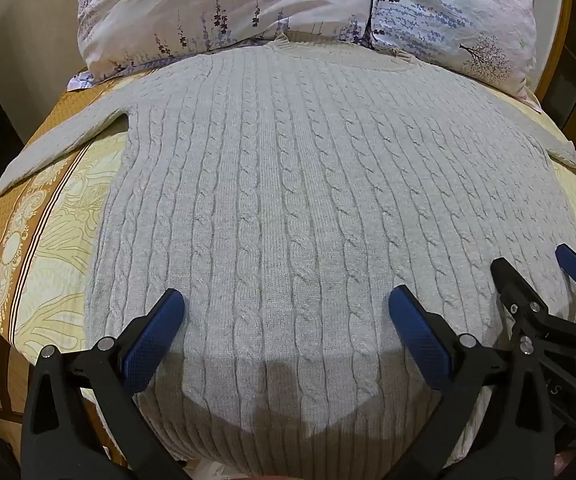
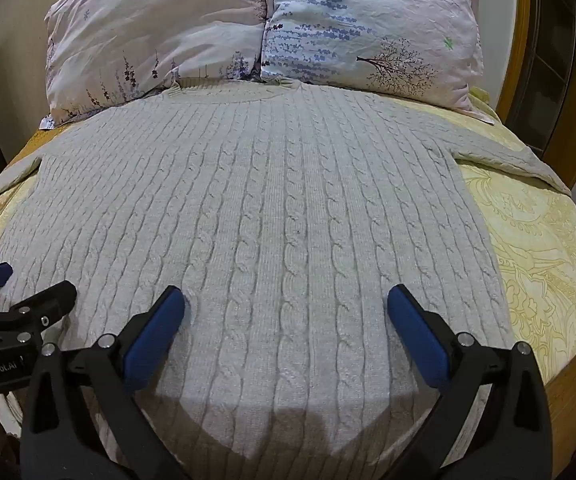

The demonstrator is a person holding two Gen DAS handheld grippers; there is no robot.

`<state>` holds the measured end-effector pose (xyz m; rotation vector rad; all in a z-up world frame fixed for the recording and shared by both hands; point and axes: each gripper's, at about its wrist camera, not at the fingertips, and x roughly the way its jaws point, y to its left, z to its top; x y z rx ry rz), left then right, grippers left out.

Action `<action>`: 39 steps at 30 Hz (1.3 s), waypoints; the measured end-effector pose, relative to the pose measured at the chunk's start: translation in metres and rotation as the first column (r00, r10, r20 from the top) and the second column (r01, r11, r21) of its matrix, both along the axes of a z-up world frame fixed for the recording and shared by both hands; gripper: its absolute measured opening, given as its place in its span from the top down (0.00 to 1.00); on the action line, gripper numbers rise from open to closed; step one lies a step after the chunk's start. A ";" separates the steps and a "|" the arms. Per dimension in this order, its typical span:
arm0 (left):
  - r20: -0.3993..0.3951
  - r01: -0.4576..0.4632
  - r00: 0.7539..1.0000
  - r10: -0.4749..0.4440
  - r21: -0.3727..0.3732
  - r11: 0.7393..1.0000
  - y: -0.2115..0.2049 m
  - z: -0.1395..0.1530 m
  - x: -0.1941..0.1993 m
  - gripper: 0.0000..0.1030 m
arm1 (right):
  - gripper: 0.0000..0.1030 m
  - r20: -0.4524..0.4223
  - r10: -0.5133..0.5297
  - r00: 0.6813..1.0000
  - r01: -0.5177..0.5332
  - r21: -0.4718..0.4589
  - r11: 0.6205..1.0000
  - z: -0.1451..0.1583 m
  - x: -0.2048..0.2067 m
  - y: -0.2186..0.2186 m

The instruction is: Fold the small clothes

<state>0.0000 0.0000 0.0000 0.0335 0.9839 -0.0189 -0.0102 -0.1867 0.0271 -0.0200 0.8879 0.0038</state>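
A pale grey cable-knit sweater [image 1: 288,184] lies flat on the bed, collar toward the pillows, both sleeves spread sideways. My left gripper [image 1: 286,300] hovers over the lower part of the sweater, wide open, nothing between its blue pads. The right gripper [image 1: 535,276] shows at the right edge of the left wrist view, also open. In the right wrist view the same sweater [image 2: 272,208] fills the middle. My right gripper [image 2: 286,300] hangs over its lower half, open and empty. The left gripper [image 2: 20,284] pokes in at the left edge.
Two floral pillows [image 1: 248,4] [image 2: 272,28] lie at the head of the bed, touching the sweater's collar. A yellow patterned bedsheet [image 2: 535,248] [image 1: 60,216] shows on either side of the sweater. A wooden bed frame [image 2: 515,40] rises at the right.
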 end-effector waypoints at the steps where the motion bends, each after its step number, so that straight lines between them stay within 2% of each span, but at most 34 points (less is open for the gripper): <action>1: 0.000 0.000 1.000 0.000 0.000 1.000 0.000 0.000 0.000 0.01 | 0.02 0.000 0.000 1.000 0.000 0.000 1.000 0.000 0.000 0.000; 39: 0.002 0.000 1.000 0.000 0.000 1.000 0.000 0.000 0.000 0.01 | 0.02 0.000 0.000 1.000 0.000 0.000 1.000 0.000 0.001 0.000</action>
